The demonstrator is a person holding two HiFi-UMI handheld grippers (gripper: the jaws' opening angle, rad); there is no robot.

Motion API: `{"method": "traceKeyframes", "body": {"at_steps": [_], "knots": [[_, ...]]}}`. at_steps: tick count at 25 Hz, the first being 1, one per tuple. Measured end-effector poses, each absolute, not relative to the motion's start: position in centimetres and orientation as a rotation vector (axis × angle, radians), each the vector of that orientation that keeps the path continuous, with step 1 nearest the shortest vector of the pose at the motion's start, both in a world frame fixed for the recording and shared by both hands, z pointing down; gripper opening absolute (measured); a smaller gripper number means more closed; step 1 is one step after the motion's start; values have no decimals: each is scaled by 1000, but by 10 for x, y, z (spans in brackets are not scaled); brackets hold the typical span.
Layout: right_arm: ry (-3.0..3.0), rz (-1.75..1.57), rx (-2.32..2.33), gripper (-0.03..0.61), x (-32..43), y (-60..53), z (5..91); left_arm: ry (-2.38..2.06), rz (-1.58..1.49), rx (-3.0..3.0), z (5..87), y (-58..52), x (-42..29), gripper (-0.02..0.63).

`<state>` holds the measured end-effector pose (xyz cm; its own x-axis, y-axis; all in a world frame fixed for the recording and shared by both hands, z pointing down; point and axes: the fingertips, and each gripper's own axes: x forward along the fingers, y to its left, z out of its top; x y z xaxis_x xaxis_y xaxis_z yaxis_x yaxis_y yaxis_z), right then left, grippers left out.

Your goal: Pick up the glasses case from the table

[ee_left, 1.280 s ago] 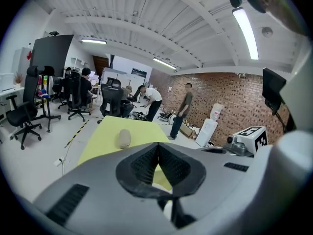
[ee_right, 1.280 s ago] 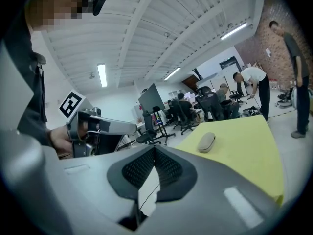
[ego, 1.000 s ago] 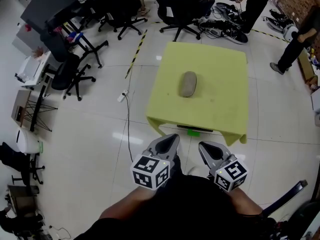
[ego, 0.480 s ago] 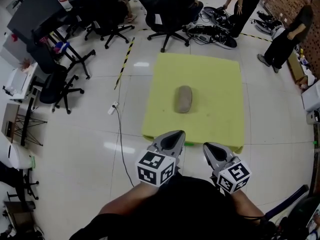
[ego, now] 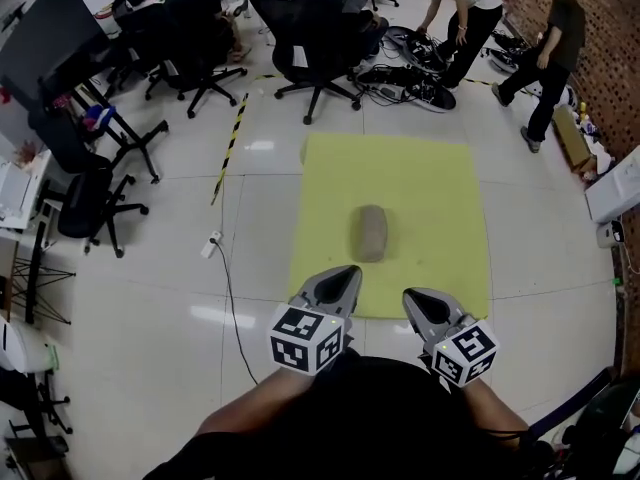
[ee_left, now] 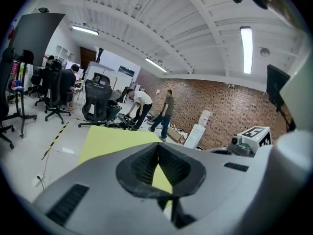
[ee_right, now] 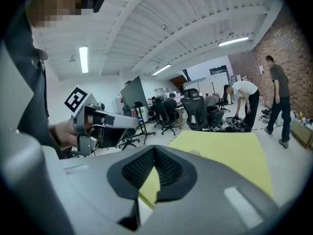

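The glasses case [ego: 372,233], a grey-brown oval, lies near the middle of the yellow-covered table [ego: 430,188] in the head view. Both grippers are held side by side at the table's near edge, short of the case. My left gripper [ego: 345,276] is shut with nothing in it, and its own view shows the jaws [ee_left: 158,147] closed over the yellow table [ee_left: 105,138]. The right gripper [ego: 415,300] is also shut and empty. In the right gripper view its jaws [ee_right: 154,149] meet, with a small pale lump that may be the case [ee_right: 195,152] just beyond them.
Office chairs [ego: 315,28] and desks stand beyond and left of the table. Two people [ego: 462,8] bend or stand near cables by a brick wall at the back right. A cable [ego: 228,278] and striped floor tape [ego: 230,143] run along the table's left side.
The table and case have come closer and lower in the head view. Both grippers, still shut, now reach the table's near edge.
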<state>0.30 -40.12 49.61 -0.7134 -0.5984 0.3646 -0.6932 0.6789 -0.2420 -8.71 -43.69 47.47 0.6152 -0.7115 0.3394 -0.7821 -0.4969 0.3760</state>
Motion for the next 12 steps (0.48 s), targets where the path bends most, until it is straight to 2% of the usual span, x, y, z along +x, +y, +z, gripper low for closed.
{"method": "traceKeyframes", "body": {"at_steps": [12], "knots": [[-2554, 542, 1167, 2, -3, -448, 496, -1078, 230, 2337, 499, -498, -107, 8]]}}
